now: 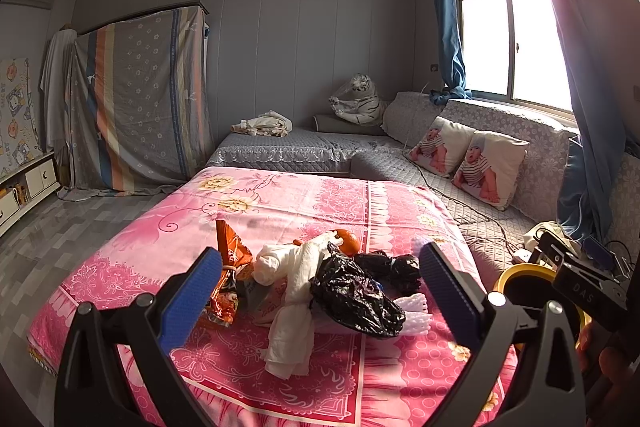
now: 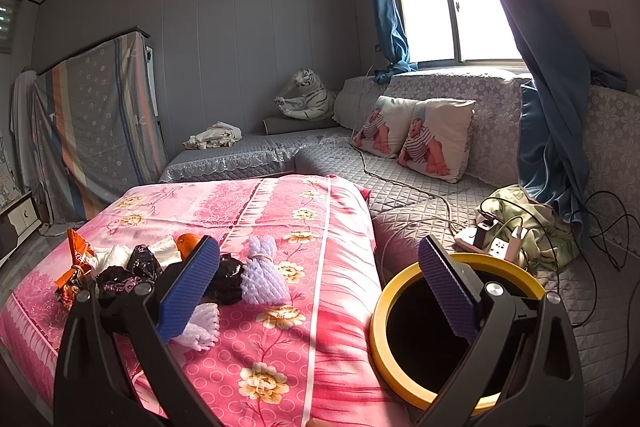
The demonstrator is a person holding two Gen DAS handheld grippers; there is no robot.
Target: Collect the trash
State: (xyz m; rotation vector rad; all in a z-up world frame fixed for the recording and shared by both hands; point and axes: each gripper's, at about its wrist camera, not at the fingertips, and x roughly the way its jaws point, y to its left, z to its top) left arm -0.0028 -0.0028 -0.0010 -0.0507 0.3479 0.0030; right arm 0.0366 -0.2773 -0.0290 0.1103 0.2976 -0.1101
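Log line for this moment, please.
left gripper: open, empty, over trash pile | right gripper: open, empty | bin: beside pink bed | collected: none visible

place: my home's living-sleeping room | cues: pink floral bedsheet [image 1: 280, 211], grey quilted sofa [image 2: 420, 195], baby-print cushions [image 2: 416, 135], blue curtains [image 1: 448, 27], plush tiger [image 1: 358, 101]

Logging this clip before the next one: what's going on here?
A person holds two hand-held grippers over a pink floral bedspread. Both are open and empty. The left hand-held gripper faces a trash pile: black plastic bag, crumpled white paper, orange snack wrapper, white foam netting. The right hand-held gripper hangs beside a yellow-rimmed bin. Nothing is picked up yet.
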